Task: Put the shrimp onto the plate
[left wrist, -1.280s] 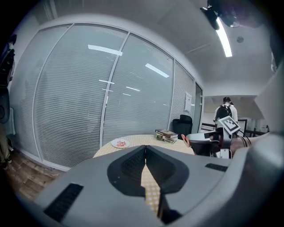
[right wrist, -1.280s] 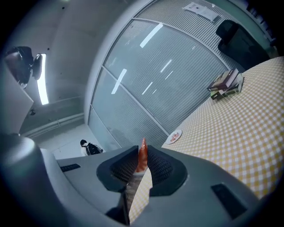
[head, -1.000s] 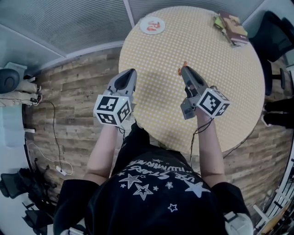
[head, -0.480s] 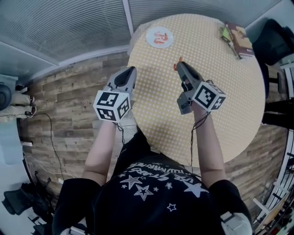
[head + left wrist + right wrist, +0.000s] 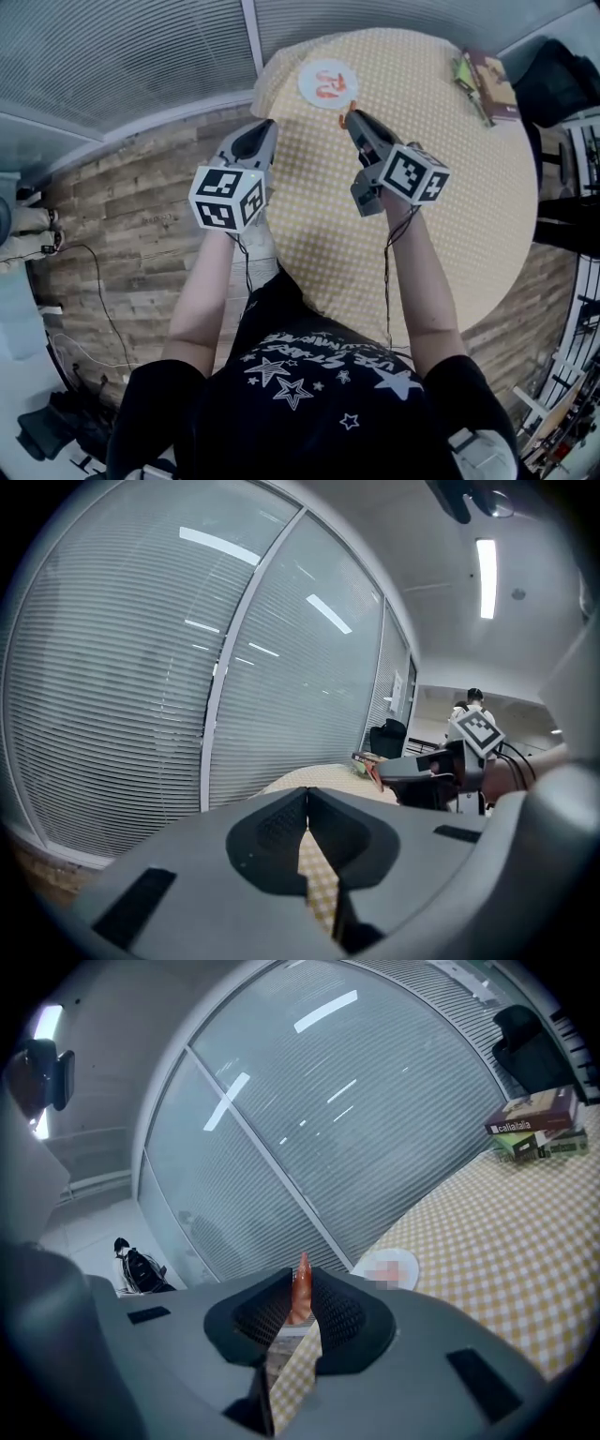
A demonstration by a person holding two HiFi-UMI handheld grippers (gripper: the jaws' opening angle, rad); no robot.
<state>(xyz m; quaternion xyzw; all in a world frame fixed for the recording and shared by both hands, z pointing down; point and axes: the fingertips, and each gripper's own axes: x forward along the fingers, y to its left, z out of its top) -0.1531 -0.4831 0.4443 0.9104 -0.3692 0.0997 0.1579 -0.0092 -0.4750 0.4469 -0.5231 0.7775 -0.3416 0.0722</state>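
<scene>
A white plate lies at the far left of the round yellow-checked table; something orange lies on it. My right gripper hovers just short of the plate, shut on an orange shrimp. In the right gripper view the shrimp stands upright between the jaws, with the plate ahead and to the right. My left gripper hangs over the table's left edge, shut and holding nothing. In the left gripper view its jaws meet at the tip, and the right gripper shows beyond.
Stacked books lie at the table's far right edge, also visible as books in the right gripper view. A dark chair stands beyond them. Wood floor and a blinds-covered glass wall lie to the left.
My right gripper has carried the shrimp forward and left, close to the plate. The left gripper stayed about where it was, still shut.
</scene>
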